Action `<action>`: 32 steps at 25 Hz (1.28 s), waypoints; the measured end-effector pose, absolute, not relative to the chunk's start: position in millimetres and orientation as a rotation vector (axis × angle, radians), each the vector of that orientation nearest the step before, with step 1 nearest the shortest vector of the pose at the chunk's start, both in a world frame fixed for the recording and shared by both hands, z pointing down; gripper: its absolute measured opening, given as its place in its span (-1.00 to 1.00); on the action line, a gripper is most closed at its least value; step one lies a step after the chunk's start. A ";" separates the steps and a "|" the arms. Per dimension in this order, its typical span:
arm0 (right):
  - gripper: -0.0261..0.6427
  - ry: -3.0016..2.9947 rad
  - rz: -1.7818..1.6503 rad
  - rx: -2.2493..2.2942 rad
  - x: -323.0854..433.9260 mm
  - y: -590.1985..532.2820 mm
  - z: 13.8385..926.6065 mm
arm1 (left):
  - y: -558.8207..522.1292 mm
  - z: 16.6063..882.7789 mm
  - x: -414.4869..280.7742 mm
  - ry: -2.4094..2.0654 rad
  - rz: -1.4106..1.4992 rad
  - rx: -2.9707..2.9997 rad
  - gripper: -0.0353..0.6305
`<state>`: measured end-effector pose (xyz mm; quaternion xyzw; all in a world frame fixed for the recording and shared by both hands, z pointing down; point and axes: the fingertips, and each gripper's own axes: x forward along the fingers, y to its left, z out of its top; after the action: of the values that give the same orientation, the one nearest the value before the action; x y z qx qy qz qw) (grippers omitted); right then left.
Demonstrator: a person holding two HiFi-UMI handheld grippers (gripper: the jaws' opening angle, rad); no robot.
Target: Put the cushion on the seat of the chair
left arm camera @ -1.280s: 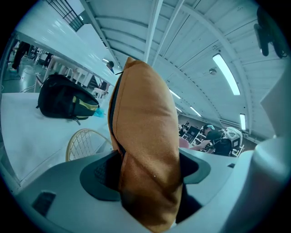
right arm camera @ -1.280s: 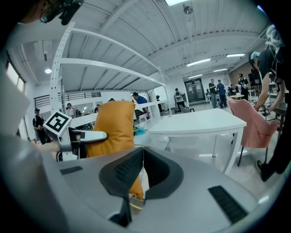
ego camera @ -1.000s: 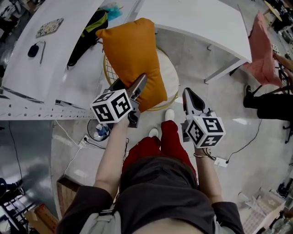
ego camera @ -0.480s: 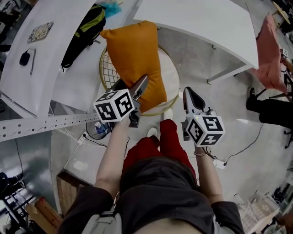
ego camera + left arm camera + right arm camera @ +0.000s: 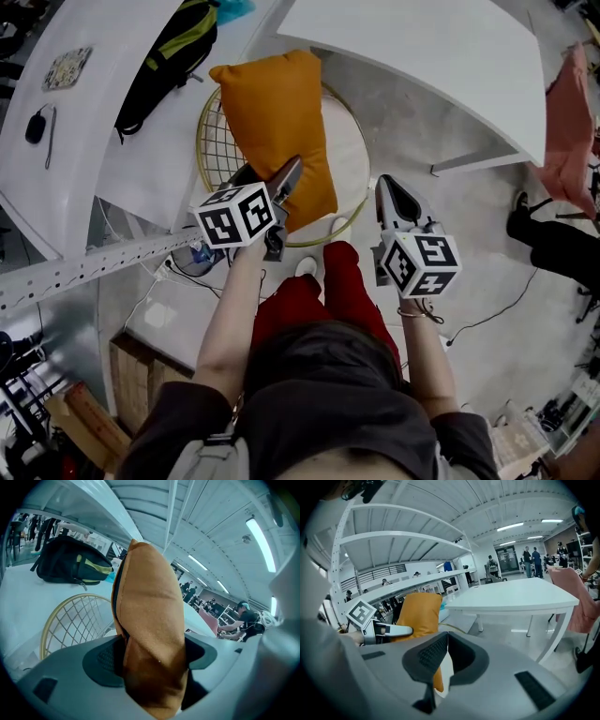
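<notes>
Above a round chair on grey concrete floor, the left gripper clamps the orange cushion; the right gripper is closed, empty.

No legible text, label, brand, number or sign anywhere.

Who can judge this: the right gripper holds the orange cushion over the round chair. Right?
No. It is the left gripper that holds the orange cushion over the round chair; the left gripper view shows its jaws clamped on it.
</notes>
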<state>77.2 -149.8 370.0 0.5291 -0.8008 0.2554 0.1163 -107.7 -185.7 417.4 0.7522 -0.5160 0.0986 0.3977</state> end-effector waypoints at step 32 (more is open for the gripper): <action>-0.87 -2.222 0.932 1.266 82.8 -229.6 484.1 | -239.0 546.4 -76.7 -1.248 0.505 1.667 0.21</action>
<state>82.8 -229.6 484.1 0.4549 -0.7984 0.3350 0.2084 -76.7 -239.0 546.4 0.6828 -0.5115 0.2067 0.4790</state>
